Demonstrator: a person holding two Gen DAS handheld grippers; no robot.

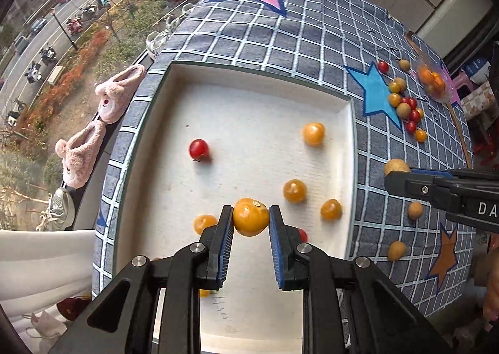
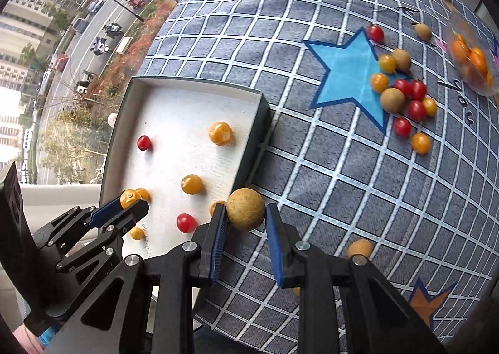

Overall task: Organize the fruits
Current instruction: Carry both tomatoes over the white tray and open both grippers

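Holding: left gripper [image 1: 251, 217] has its fingers pinching an orange fruit [image 1: 251, 217] above the white tray [image 1: 174, 73].
Right gripper [image 2: 244, 213]: fingers pinching a tan round fruit [image 2: 245, 209], just beside the tray's edge, over the checked cloth [image 2: 312, 167] on the desk.
Tray contents: several orange fruits and a red tomato [image 1: 198, 149].
Loose pile [image 2: 402, 95]: red, orange and tan fruits well apart from the tray, by the blue star [image 2: 346, 70].

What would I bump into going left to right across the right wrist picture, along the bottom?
Left gripper holding an orange fruit → red tomato in the white tray → right gripper holding a tan fruit → another tan fruit on the cloth.
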